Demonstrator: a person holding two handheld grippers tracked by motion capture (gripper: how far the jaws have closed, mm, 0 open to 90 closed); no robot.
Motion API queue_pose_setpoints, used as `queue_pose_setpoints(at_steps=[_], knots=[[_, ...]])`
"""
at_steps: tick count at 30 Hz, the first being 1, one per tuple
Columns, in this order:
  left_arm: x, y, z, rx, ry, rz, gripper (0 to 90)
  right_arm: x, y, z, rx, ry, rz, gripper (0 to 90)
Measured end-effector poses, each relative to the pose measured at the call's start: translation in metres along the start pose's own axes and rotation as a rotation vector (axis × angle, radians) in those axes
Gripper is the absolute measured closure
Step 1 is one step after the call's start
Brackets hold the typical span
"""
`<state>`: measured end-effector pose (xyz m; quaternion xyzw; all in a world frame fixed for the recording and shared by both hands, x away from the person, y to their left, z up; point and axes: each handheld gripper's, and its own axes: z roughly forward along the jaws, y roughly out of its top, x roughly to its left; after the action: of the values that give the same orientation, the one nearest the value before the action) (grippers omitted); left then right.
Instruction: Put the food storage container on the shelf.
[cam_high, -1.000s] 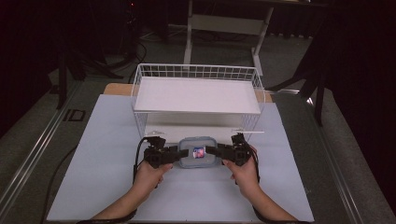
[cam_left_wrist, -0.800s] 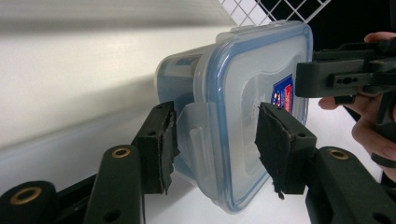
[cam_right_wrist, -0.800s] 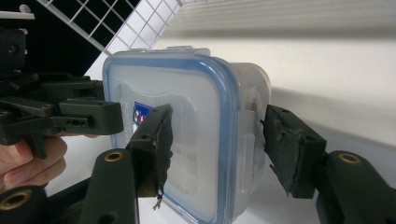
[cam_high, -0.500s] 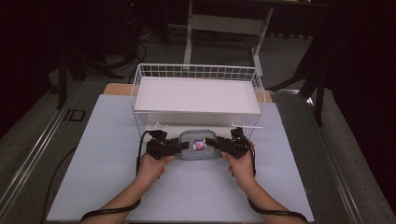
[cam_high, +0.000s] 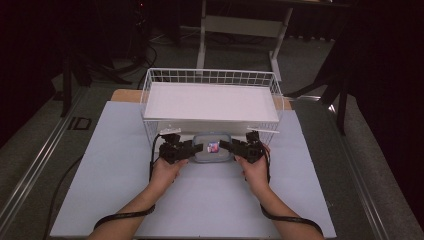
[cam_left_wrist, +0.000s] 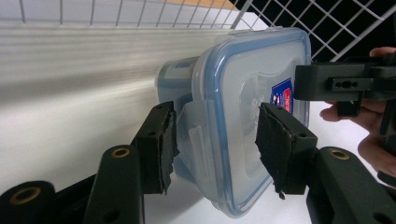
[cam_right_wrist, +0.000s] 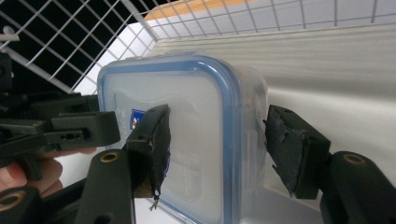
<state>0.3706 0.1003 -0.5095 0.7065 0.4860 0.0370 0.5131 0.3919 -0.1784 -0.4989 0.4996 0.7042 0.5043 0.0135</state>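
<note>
Gripping a lidded plastic box (cam_high: 212, 148) between my two tools, I have my left hand-held gripper (cam_high: 192, 149) clamped on one end and my right hand-held gripper (cam_high: 231, 147) clamped on the other. The box hangs level just above the table (cam_high: 110, 185), right in front of the wire basket (cam_high: 150, 95). If one side lets go or slides on the smooth plastic, the box could tip and drop. My forearms reach forward, wrists turned inward.
</note>
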Motion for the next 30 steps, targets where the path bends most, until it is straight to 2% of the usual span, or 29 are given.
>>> queue_pose_setpoints(at_steps=[1, 3, 8, 13, 16, 17, 18, 19, 22, 23, 25, 26, 28, 30], knots=[[0.001, 0.0, 0.001, -0.001, 0.0, -0.002, 49.1, -0.002, 0.0, 0.002, -0.006, 0.005, -0.004, 41.2], [0.002, 0.0, 0.002, -0.01, -0.001, 0.002, 49.1, -0.003, -0.002, 0.002, -0.007, -0.001, 0.026, 41.1], [0.006, 0.003, 0.004, -0.021, -0.015, 0.001, 48.9, -0.005, -0.002, 0.005, -0.021, -0.003, 0.037, 41.2], [0.009, 0.001, 0.007, -0.052, -0.026, 0.018, 48.3, -0.004, -0.003, 0.006, -0.028, -0.025, 0.015, 40.2], [0.004, 0.003, 0.008, -0.066, 0.012, 0.074, 48.0, -0.001, -0.002, 0.007, -0.037, -0.054, -0.027, 40.0], [0.002, 0.003, 0.009, -0.063, 0.034, 0.079, 48.4, 0.0, -0.001, 0.008, -0.029, -0.071, -0.038, 40.4], [0.003, 0.004, 0.01, -0.06, 0.032, 0.088, 48.3, 0.001, -0.001, 0.011, -0.007, -0.085, -0.05, 35.4], [0.007, 0.005, 0.011, -0.06, 0.02, 0.091, 48.3, 0.002, -0.001, 0.012, -0.006, -0.096, -0.056, 34.7], [0.008, 0.005, 0.013, -0.069, 0.021, 0.099, 48.0, 0.004, 0.001, 0.013, 0.001, -0.116, -0.044, 35.8], [0.007, 0.005, 0.013, -0.074, 0.028, 0.099, 47.6, 0.004, 0.001, 0.014, -0.013, -0.126, -0.073, 35.7], [0.007, 0.004, 0.015, -0.076, 0.037, 0.099, 45.6, 0.006, 0.0, 0.015, -0.014, -0.139, -0.08, 35.3], [0.007, 0.004, 0.016, -0.08, 0.039, 0.084, 44.3, 0.006, 0.0, 0.015, -0.016, -0.145, -0.08, 35.3], [0.007, 0.004, 0.017, -0.082, 0.042, 0.067, 43.7, 0.006, 0.001, 0.016, -0.01, -0.148, -0.063, 35.1], [0.007, 0.005, 0.018, -0.083, 0.057, 0.072, 41.7, 0.007, 0.001, 0.017, -0.002, -0.155, -0.059, 34.4]])
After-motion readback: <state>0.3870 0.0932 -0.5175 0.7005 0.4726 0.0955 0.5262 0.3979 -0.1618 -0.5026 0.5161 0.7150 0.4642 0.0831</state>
